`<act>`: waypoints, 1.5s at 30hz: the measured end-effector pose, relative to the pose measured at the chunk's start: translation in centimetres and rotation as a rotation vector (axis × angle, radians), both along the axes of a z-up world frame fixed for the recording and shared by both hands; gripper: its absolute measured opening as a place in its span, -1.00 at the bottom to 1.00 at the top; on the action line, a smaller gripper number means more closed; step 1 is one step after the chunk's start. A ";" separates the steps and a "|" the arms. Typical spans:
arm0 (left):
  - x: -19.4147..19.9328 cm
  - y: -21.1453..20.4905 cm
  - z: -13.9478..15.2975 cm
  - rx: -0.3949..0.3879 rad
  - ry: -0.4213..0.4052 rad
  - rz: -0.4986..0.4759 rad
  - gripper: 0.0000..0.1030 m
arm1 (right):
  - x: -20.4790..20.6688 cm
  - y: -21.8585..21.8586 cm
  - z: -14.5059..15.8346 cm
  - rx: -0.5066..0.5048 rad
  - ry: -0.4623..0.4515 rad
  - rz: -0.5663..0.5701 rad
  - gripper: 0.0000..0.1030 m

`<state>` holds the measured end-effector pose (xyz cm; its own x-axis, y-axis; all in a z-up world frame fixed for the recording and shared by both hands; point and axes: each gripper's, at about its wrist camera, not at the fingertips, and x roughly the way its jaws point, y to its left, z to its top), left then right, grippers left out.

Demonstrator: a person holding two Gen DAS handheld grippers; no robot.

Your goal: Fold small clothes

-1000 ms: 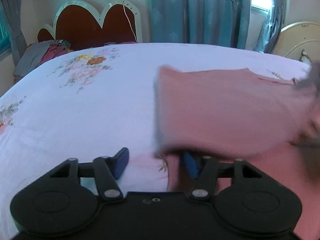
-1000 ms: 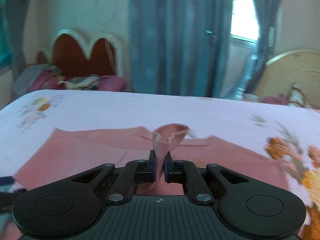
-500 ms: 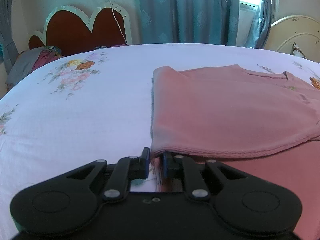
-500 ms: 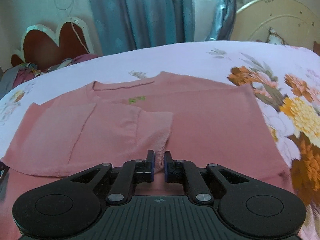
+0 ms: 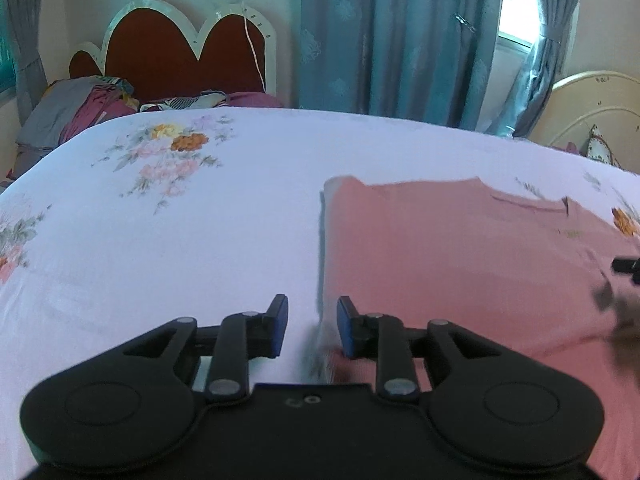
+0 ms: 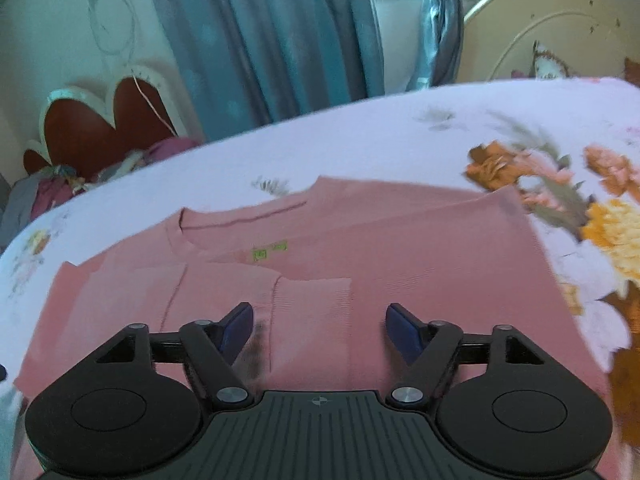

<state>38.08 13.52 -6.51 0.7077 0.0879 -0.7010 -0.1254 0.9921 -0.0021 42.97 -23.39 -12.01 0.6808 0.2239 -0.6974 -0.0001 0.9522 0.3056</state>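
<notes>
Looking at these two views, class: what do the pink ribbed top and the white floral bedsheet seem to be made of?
Pink ribbed top: probably soft matte knit; fine ribs show at the folded sleeve.
White floral bedsheet: seemingly thin woven cloth with printed flowers; matte, weave too blurred to confirm.

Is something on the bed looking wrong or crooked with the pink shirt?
Nothing stands out. The pink shirt lies flat on the floral bedsheet, one sleeve folded inward over the body with a fairly straight edge. Both the left gripper and right gripper are open and hold nothing.
</notes>
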 end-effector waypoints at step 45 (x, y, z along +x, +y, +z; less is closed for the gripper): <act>9.8 -1.3 -2.9 -0.022 0.009 0.056 -0.27 | -1.9 2.3 1.5 -0.156 -0.119 0.049 0.23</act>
